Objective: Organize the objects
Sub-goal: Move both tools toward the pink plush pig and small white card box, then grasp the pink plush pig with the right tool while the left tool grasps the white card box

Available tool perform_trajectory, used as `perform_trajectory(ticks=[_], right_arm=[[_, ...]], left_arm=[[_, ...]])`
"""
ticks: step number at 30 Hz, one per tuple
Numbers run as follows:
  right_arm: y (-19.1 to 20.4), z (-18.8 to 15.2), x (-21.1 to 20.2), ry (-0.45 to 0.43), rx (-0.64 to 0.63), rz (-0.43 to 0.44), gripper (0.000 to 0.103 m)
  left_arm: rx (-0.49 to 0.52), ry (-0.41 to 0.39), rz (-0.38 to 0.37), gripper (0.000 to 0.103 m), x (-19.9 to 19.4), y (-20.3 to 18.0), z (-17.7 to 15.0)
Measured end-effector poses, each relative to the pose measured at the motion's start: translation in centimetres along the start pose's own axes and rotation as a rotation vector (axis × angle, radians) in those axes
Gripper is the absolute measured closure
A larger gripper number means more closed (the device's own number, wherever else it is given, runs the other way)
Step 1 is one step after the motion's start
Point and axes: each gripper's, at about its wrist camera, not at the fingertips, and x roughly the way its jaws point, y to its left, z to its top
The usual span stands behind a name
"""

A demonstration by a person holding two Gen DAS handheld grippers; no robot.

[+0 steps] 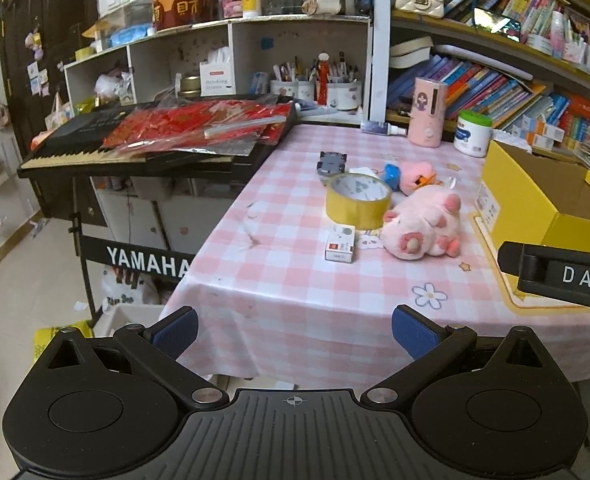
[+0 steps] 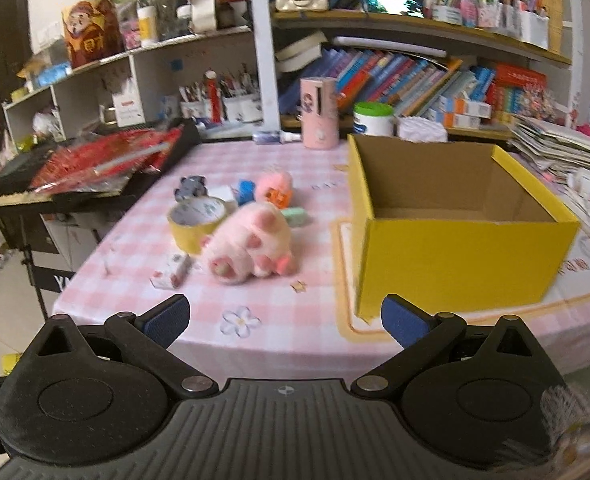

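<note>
A pink plush pig [image 1: 425, 222] [image 2: 251, 242] lies on the pink checked tablecloth [image 1: 295, 280]. Left of it stand a yellow tape roll [image 1: 358, 200] [image 2: 197, 220] and a small white carton [image 1: 341, 243] [image 2: 171, 272]. Behind are a grey toy [image 1: 331, 163] [image 2: 191, 187], a blue block [image 1: 391, 174] [image 2: 245, 191], a small pink plush [image 1: 417, 176] [image 2: 275, 186] and a green block [image 2: 296, 216]. An open yellow cardboard box [image 2: 447, 256] [image 1: 535, 204] with nothing visible inside sits to the right. My left gripper [image 1: 294, 330] and right gripper [image 2: 285, 318] hover open at the table's near edge, holding nothing.
A black keyboard [image 1: 75, 148] under red packets [image 1: 191, 126] juts over the table's left side. A pink dispenser [image 1: 429, 112] [image 2: 319, 112] and white tub [image 1: 473, 132] [image 2: 373, 118] stand at the back by bookshelves [image 2: 415, 76]. Paper stacks [image 2: 559, 152] lie at right.
</note>
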Motion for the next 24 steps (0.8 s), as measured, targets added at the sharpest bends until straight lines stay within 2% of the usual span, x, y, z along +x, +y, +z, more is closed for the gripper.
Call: perform_trajectory(ticks=[3,8,16,21,24], right_arm=[[0.2,0.7,1.3,0.004,-0.005,0.025,0.002],[0.2,2.3,3.9,0.023,0.002,0.065,0.015],[0.6,4.4,8.7,0.085,-0.009,0.148,0.015],[0.8,5.5,11.8,0.129,-0.012,0.142,0.014],[0.9,5.9,14.2,0.184,-0.012,0.122,0.012]], left_arm=[[0.008,0.007,-0.006,0.000,1.2,-0.2,0.4],[0.003,0.009,-0.016,0.000,3.2,-0.3,1.3],[0.041,0.031,-0.017,0.000,7.1,-1.3,3.1],[0.055,0.061,-0.038,0.000,9.2,-1.8,4.0],[0.080,0.081,-0.004,0.000,10.5,-2.1,4.5]])
